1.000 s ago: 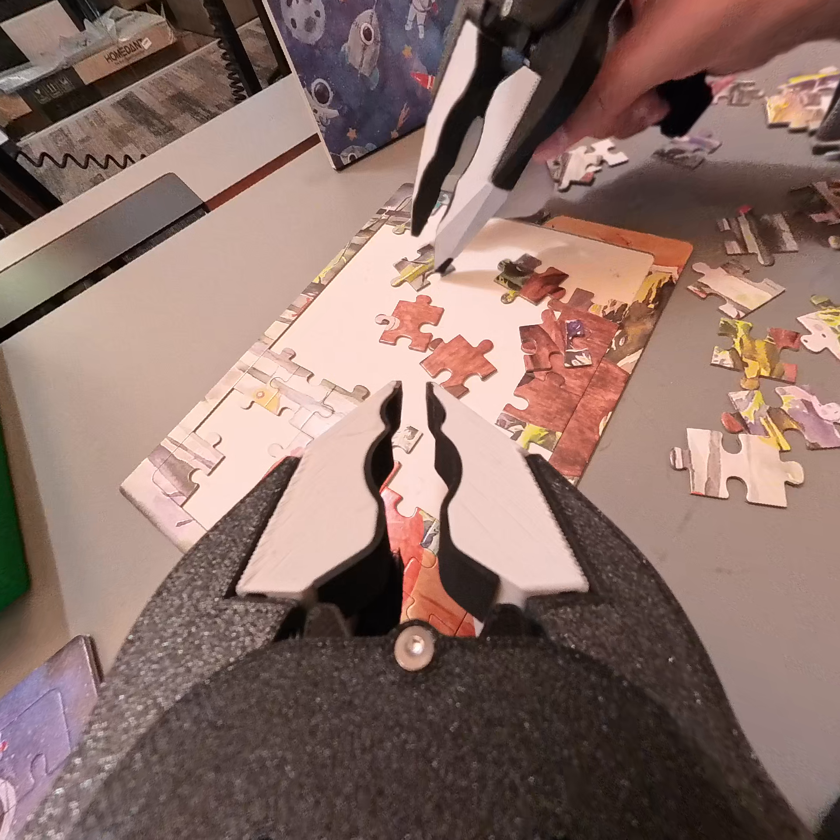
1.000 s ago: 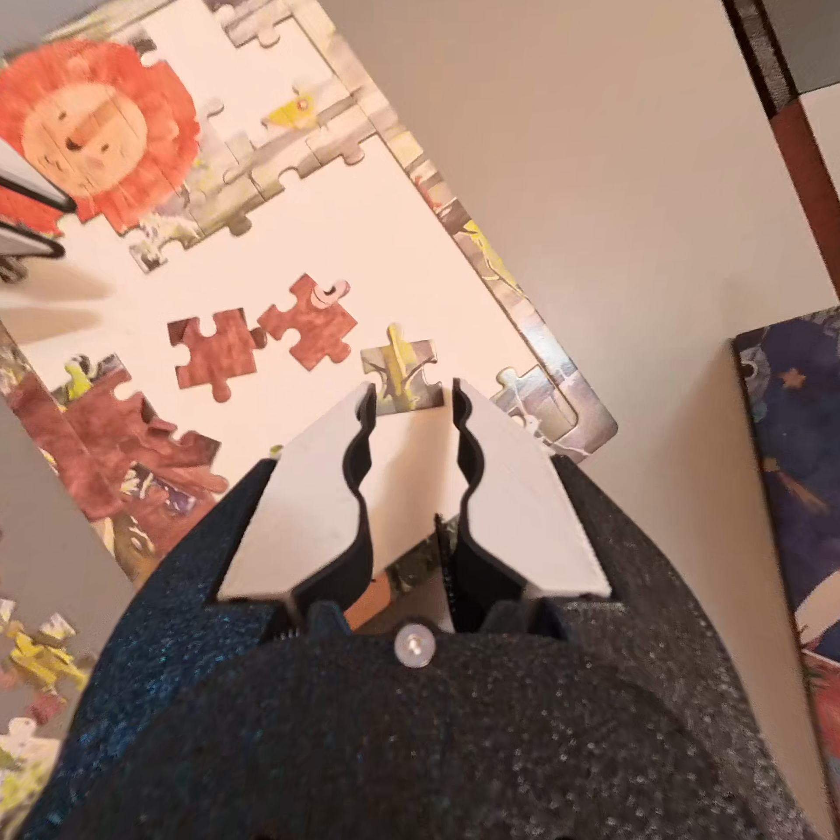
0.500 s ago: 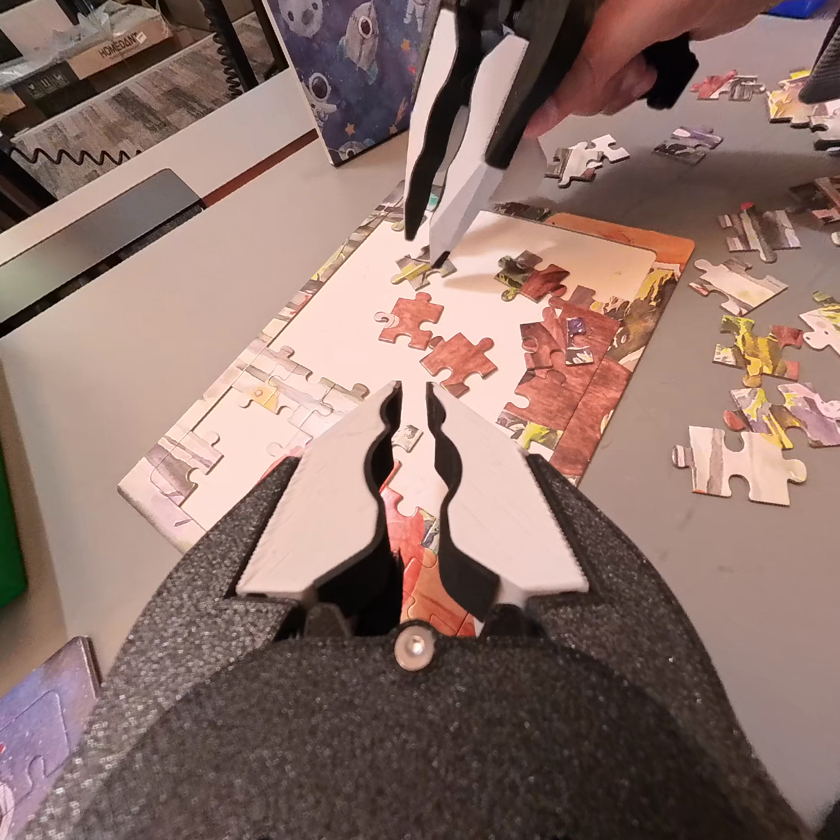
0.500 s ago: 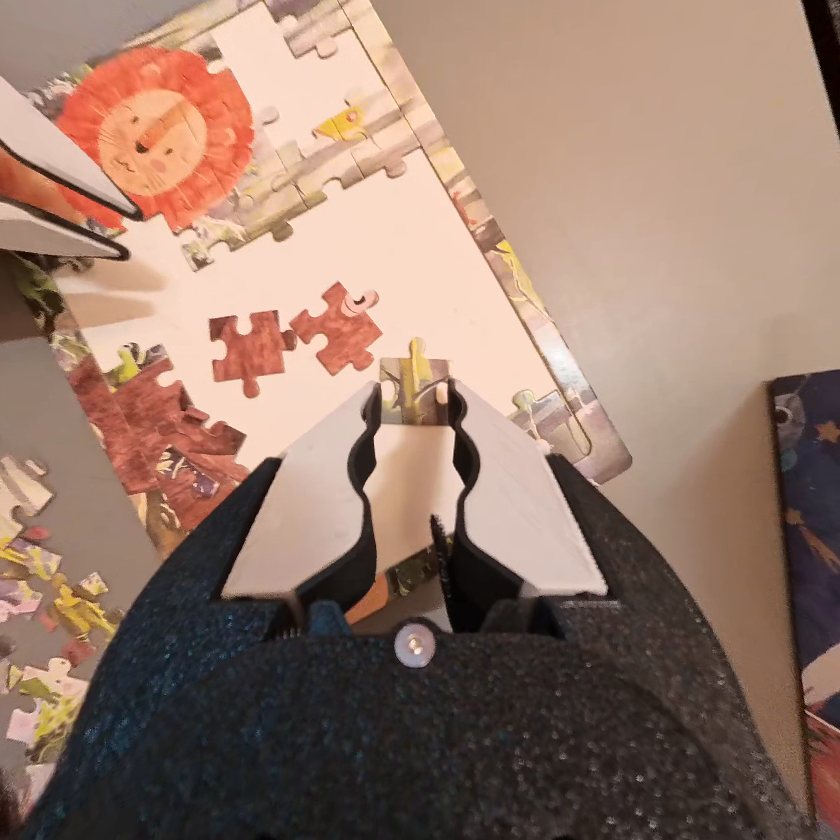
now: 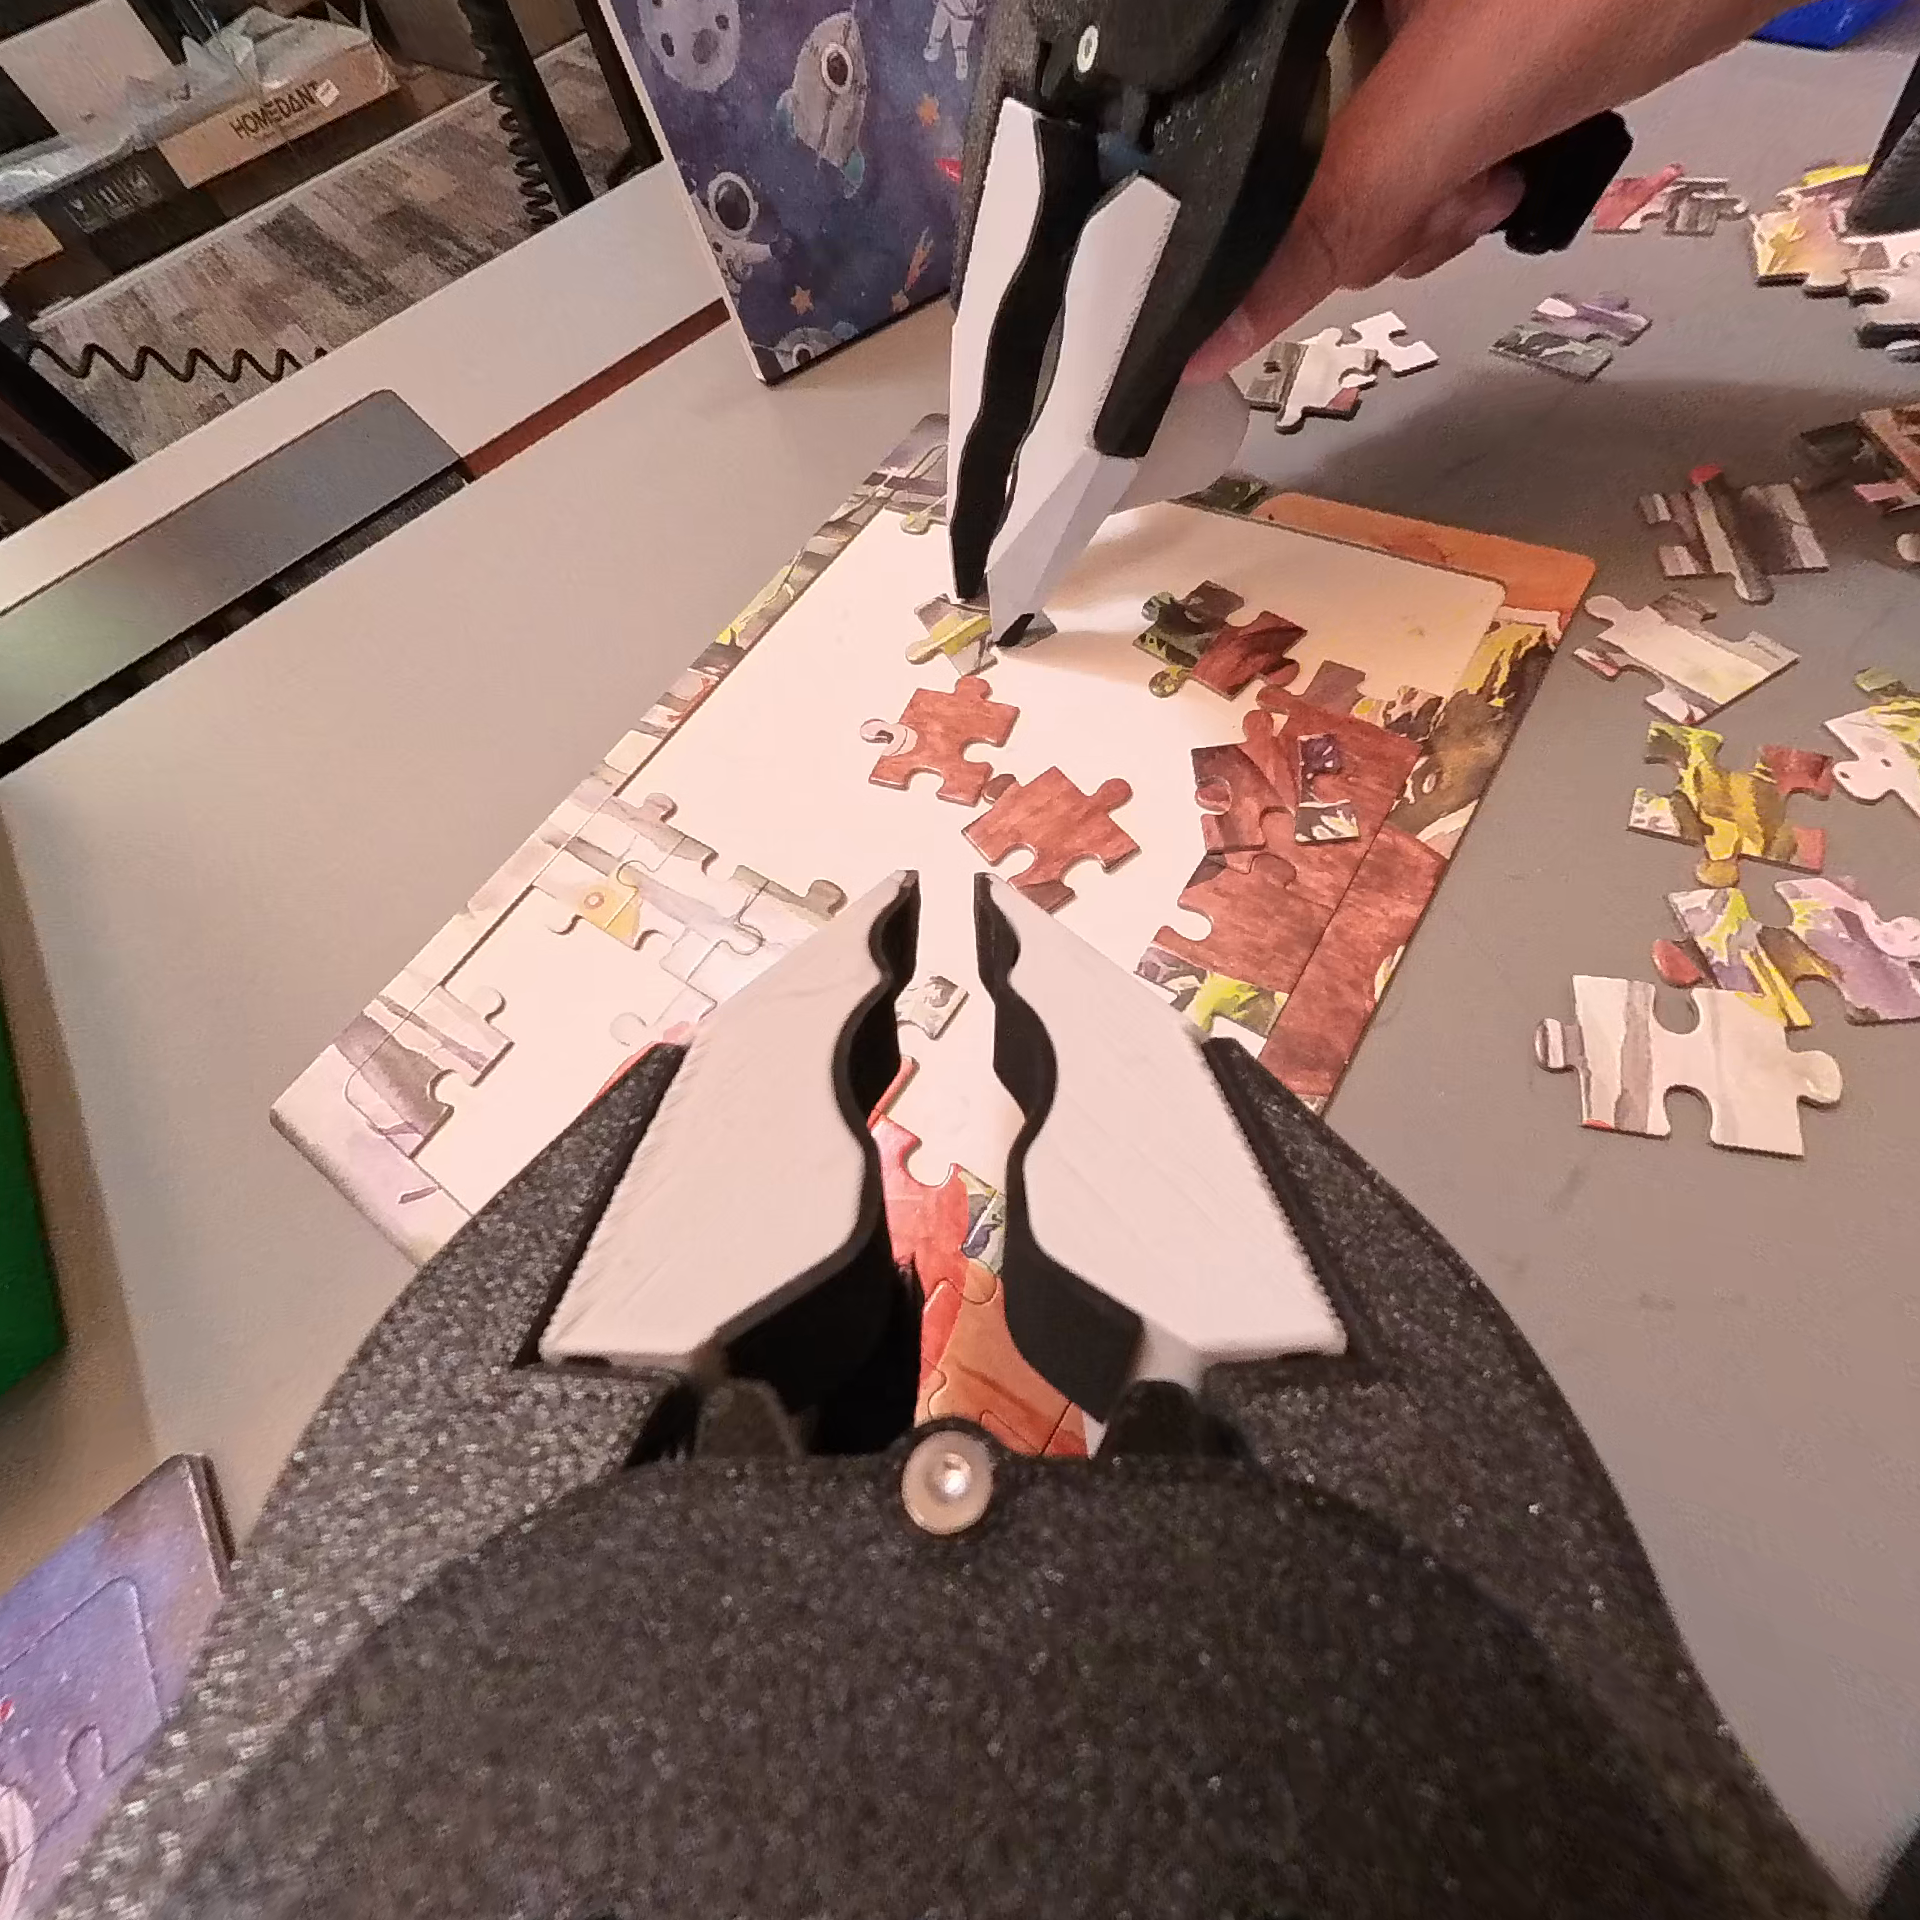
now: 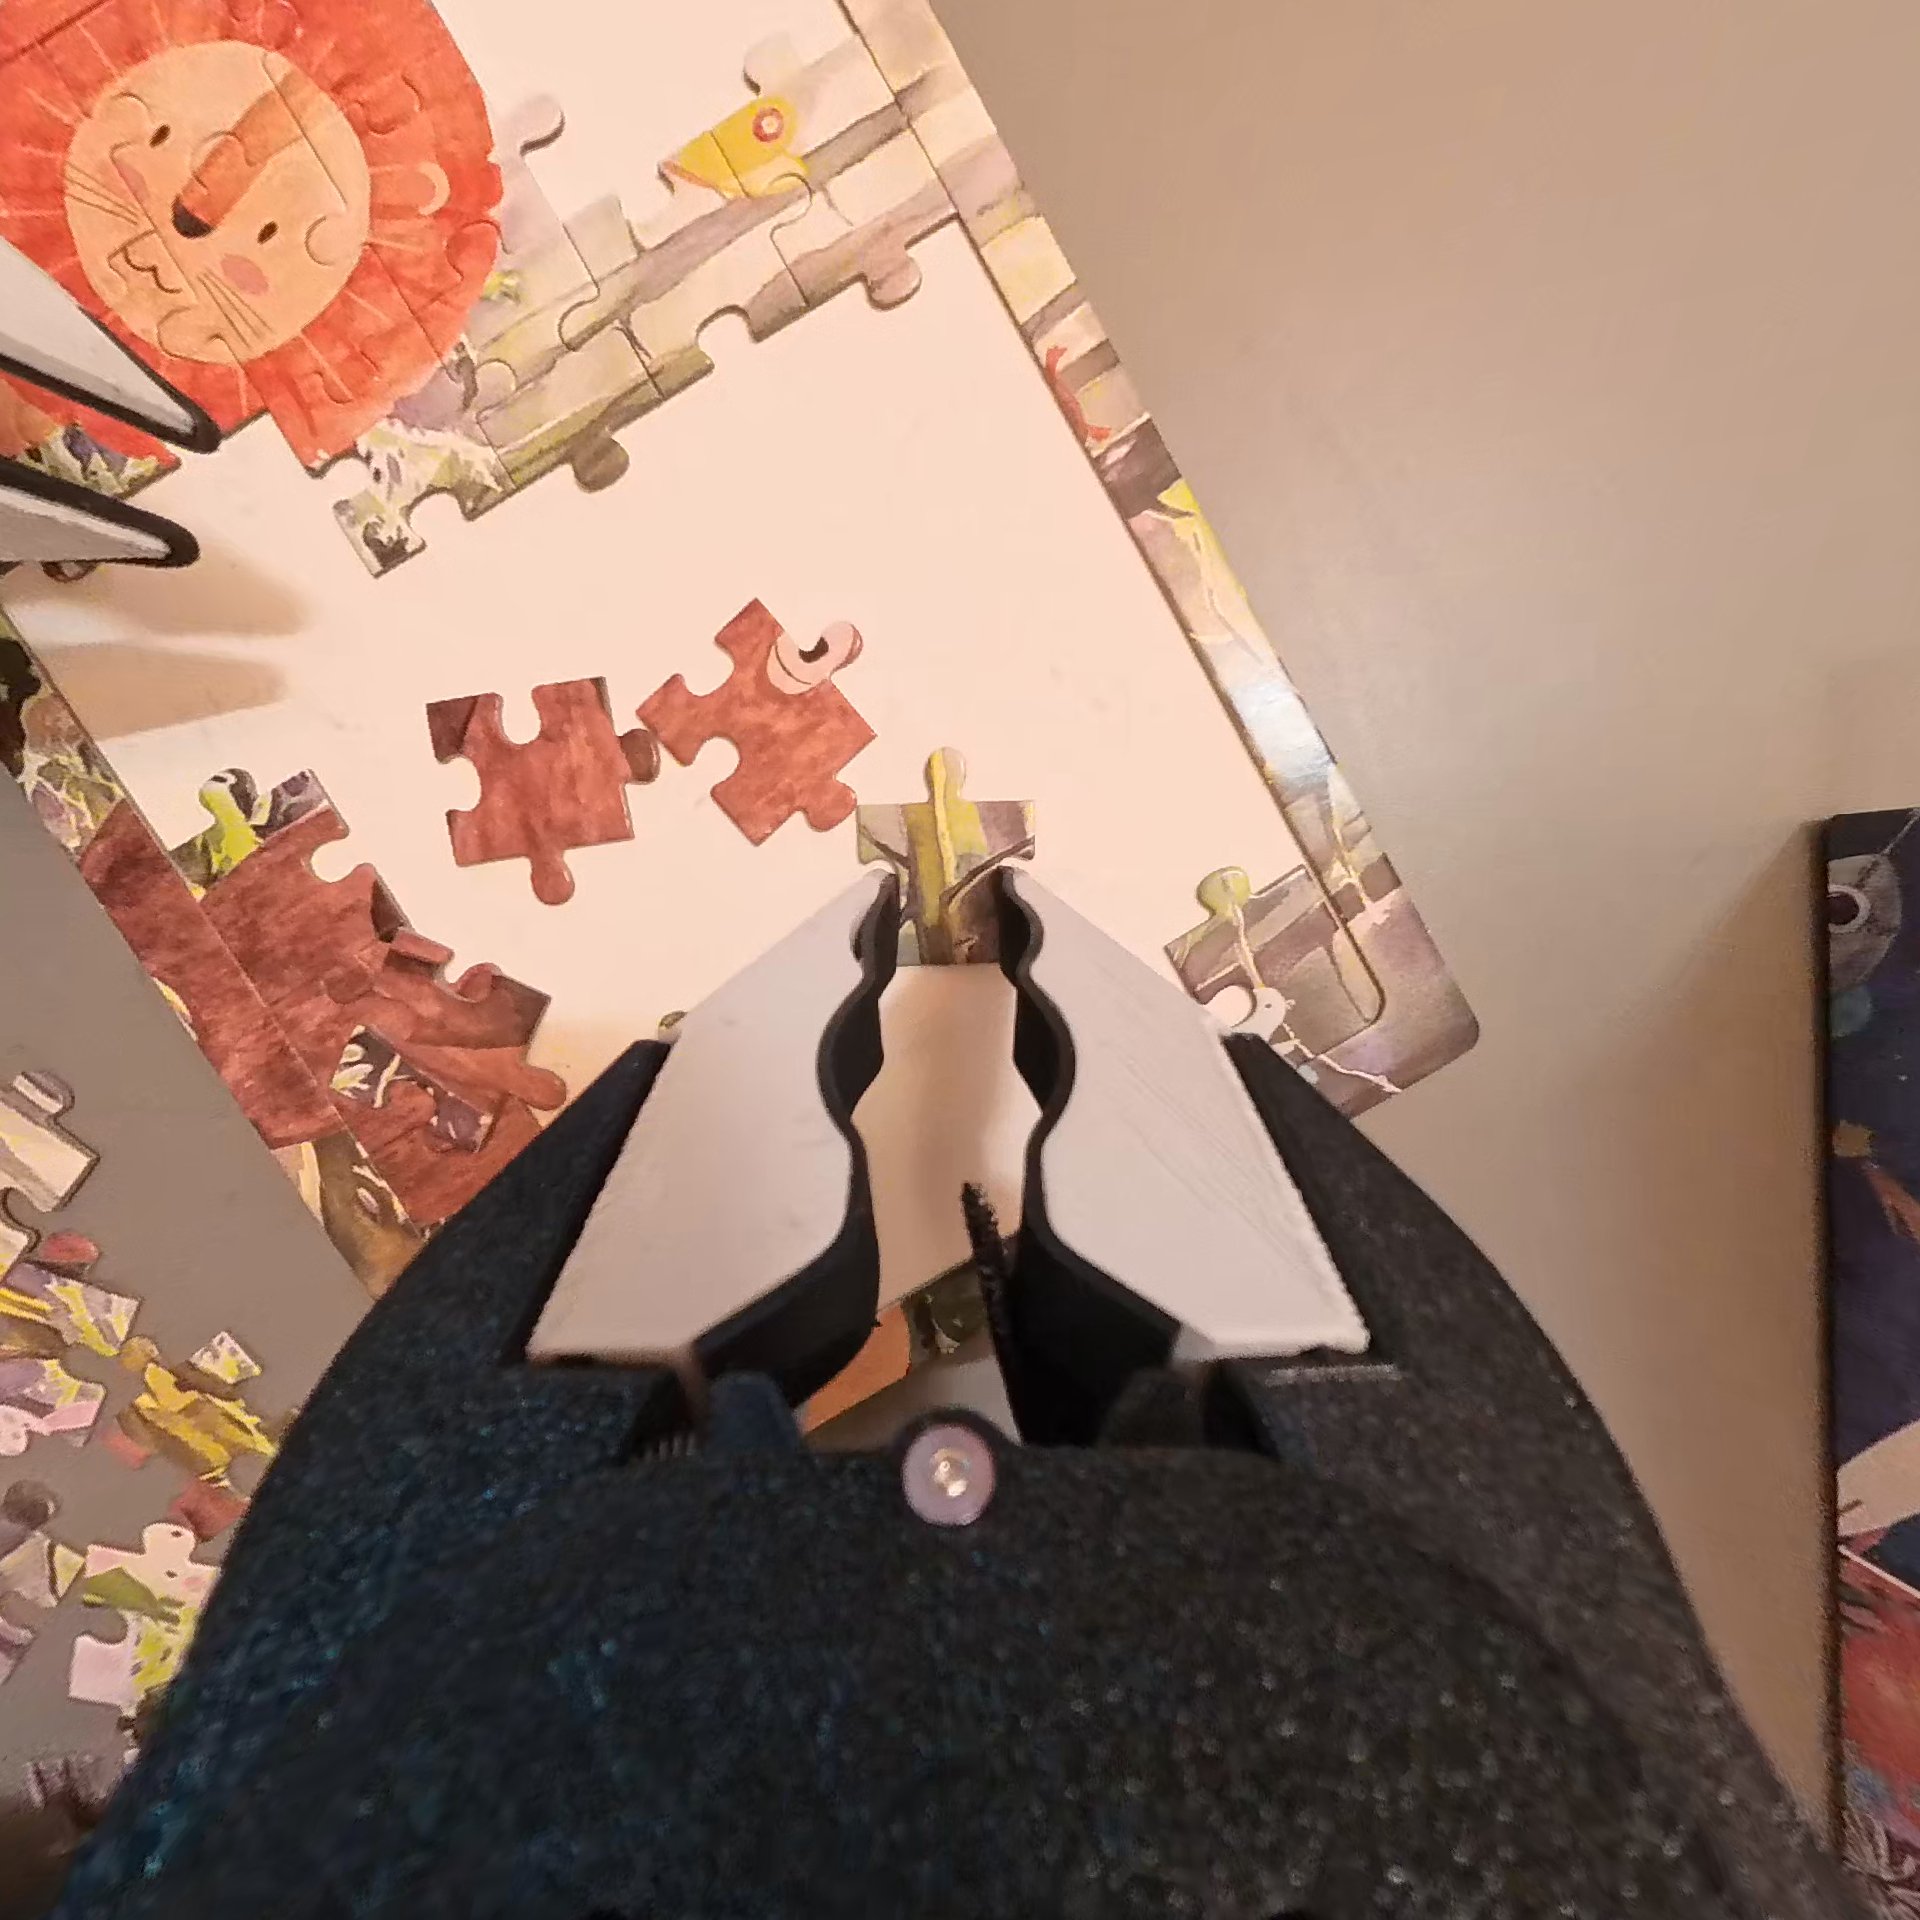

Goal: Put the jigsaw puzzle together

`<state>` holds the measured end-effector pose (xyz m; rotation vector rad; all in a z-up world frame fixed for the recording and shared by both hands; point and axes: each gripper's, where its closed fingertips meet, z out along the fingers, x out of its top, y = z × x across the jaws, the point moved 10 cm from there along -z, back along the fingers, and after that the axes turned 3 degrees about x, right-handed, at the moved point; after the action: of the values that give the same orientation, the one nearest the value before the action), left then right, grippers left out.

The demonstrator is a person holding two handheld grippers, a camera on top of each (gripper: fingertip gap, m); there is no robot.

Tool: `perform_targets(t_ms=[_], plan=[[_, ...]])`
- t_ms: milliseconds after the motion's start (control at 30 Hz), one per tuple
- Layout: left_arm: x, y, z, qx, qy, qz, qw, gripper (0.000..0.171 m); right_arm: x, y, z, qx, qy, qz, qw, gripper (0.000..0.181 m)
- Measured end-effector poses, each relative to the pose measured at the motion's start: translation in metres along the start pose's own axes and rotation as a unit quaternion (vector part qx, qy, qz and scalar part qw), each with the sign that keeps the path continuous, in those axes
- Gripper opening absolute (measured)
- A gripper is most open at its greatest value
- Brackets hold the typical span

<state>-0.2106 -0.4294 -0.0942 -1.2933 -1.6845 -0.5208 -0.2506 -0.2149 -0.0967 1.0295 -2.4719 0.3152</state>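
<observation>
The puzzle board (image 5: 790, 665) lies on the grey table, with its border, a lion (image 6: 229, 208) and a brown patch (image 5: 1299, 894) assembled. Two brown pieces (image 5: 945, 738) (image 5: 1049, 831) lie loose on its bare white middle. A green-grey piece (image 6: 945, 831) lies flat beside them. My right gripper (image 6: 948, 888) points down at it, jaws narrowly apart, tips resting on the piece. It also shows in the left wrist view (image 5: 989, 615). My left gripper (image 5: 943, 883) hovers over the board's near end, jaws narrowly apart and empty.
Several loose pieces (image 5: 1683, 1060) are scattered on the table to the right of the board. A space-patterned box (image 5: 810, 156) stands behind the board. Another puzzle (image 5: 83, 1683) lies at the near left, and a green object (image 5: 21, 1195) sits at the left edge. Left tips to right tips: about 12 cm.
My right gripper has come down onto the green-grey piece and its jaws have narrowed. My left gripper has stayed in place.
</observation>
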Motion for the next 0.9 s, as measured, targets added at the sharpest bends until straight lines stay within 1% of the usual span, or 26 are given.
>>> perform_targets(t_ms=[100,200,267,300,367,500,600,667,800,833,867,900], plan=[[0.0,0.0,0.0,0.0,0.001,-0.001,1.0,0.01,0.0,0.003,-0.005,-0.014,0.012,0.017,1.0,0.018],[0.0,-0.001,0.0,0.0,0.002,-0.003,1.0,0.01,-0.001,0.016,-0.016,-0.055,0.038,0.089,0.994,0.018],[0.0,-0.001,0.0,0.0,0.002,-0.004,1.0,0.01,0.002,0.024,-0.021,-0.078,0.073,0.17,0.98,0.018],[0.0,-0.001,0.0,-0.001,0.001,-0.004,1.0,0.01,0.002,0.026,-0.02,-0.072,0.079,0.212,0.971,0.018],[0.0,-0.001,0.0,-0.002,0.002,-0.004,1.0,0.01,0.0,0.028,-0.013,-0.067,0.076,0.286,0.953,0.018],[0.001,-0.001,-0.001,-0.005,0.006,-0.008,1.0,0.01,-0.002,0.03,-0.002,-0.079,0.074,0.382,0.918,0.019],[0.001,-0.001,-0.002,-0.006,0.009,-0.01,1.0,0.01,0.002,0.029,-0.001,-0.089,0.074,0.421,0.9,0.019],[0.001,-0.001,-0.002,-0.006,0.009,-0.011,1.0,0.01,0.004,0.027,-0.001,-0.09,0.067,0.431,0.895,0.018],[0.001,-0.001,-0.002,-0.006,0.01,-0.012,1.0,0.01,0.006,0.023,-0.006,-0.086,0.062,0.436,0.894,0.026],[0.001,-0.001,-0.002,-0.006,0.01,-0.012,1.0,0.01,0.008,0.023,-0.01,-0.091,0.073,0.429,0.896,0.024],[0.001,-0.001,-0.002,-0.006,0.009,-0.011,1.0,0.01,0.008,0.024,-0.015,-0.102,0.079,0.416,0.9,0.019],[0.001,-0.001,-0.002,-0.006,0.009,-0.011,1.0,0.01,0.01,0.026,-0.019,-0.111,0.086,0.393,0.909,0.016]])
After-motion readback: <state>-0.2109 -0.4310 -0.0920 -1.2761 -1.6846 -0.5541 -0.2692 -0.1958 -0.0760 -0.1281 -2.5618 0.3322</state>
